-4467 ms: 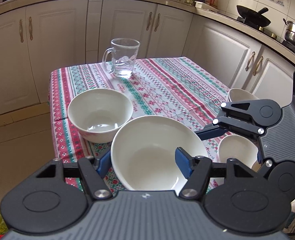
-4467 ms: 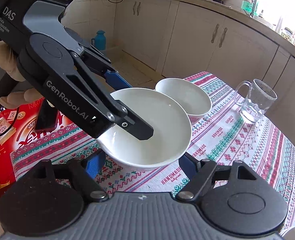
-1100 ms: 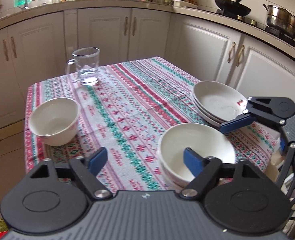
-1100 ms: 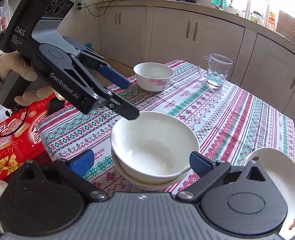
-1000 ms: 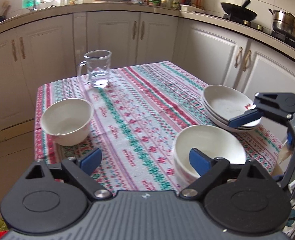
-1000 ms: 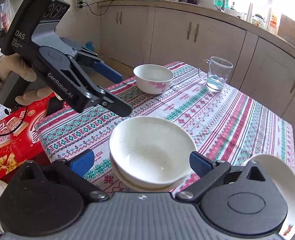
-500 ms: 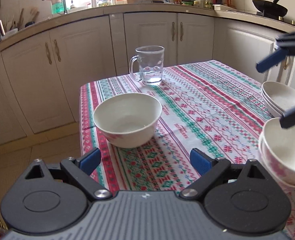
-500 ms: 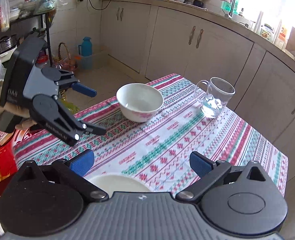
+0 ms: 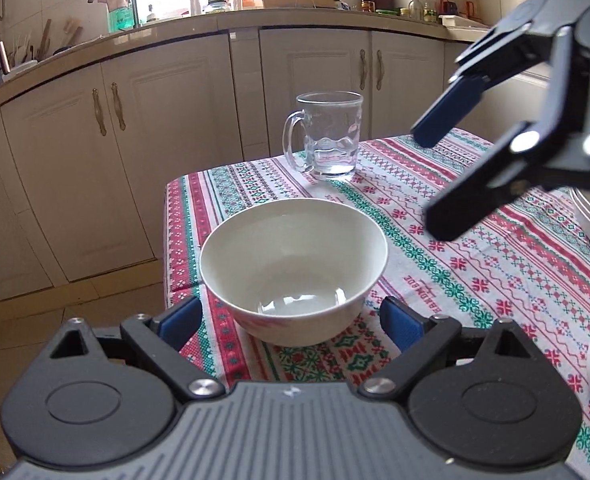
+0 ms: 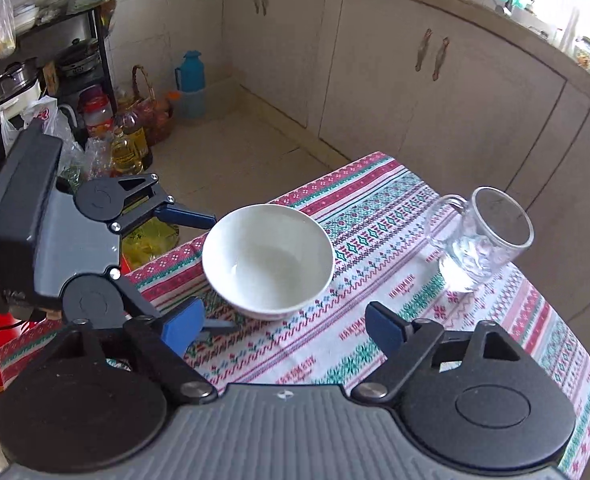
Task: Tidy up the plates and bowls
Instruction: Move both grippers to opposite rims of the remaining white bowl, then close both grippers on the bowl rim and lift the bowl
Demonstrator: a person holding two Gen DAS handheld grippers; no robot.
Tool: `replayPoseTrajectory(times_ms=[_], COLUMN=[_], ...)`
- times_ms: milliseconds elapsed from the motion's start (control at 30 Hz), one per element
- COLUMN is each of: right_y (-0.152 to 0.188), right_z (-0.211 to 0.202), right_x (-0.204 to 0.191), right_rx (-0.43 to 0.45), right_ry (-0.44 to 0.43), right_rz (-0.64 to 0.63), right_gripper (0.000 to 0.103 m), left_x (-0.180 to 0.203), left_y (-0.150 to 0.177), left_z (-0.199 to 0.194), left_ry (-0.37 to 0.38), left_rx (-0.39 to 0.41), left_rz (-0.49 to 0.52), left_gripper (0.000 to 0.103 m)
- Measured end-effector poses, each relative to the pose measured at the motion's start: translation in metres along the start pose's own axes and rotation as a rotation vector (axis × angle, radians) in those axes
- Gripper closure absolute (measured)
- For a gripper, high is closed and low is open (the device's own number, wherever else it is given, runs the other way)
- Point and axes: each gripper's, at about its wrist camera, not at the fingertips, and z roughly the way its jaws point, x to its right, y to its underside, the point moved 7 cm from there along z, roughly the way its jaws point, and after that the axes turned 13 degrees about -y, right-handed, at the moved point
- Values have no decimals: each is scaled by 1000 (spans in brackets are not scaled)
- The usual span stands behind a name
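A round white ceramic bowl (image 9: 294, 268) sits on the patterned tablecloth (image 9: 475, 264) at twelve o'clock between the left gripper's (image 9: 291, 322) wide-open, empty fingers; the right gripper (image 10: 285, 326) hovers above, likewise spread and empty.

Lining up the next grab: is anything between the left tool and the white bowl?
Nothing. In the left wrist view only striped tablecloth lies between the open left tool and the white bowl.

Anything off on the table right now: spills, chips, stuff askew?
Nothing stands out. The white bowl sits upright near the table's corner, intact as far as visible. The glass mug stands upright beyond it with a little water inside, none visible on the tablecloth. Both tongs are open and empty.
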Motion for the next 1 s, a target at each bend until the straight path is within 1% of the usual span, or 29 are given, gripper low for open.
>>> replayPoseTrajectory(times_ms=[67, 267, 400, 533, 733, 800, 1000], right_y=[-6, -17, -19, -22, -26, -27, -27], right_z=[14, 45, 61, 72, 82, 84, 85], right_x=[8, 32, 44, 49, 46, 44, 44], right_rx=[-14, -30, -39, -40, -39, -40, -34], right_ry=[-5, -17, -20, -26, -63, -83, -80], right_rz=[10, 49, 80, 91, 90, 96, 108], right_gripper=[17, 25, 34, 38, 41, 46, 46], left_x=[2, 6, 5, 5, 3, 3, 4], left_y=[-1, -3, -3, -2, -4, -4, -5], left_z=[2, 7, 9, 11, 11, 11, 11], left_ry=[9, -2, 5, 5, 11, 14, 17], left_rx=[6, 23, 24, 25, 25, 23, 19], left_rz=[0, 17, 8, 9, 2, 3, 11], left_gripper=[8, 9, 10, 10, 11, 11, 11])
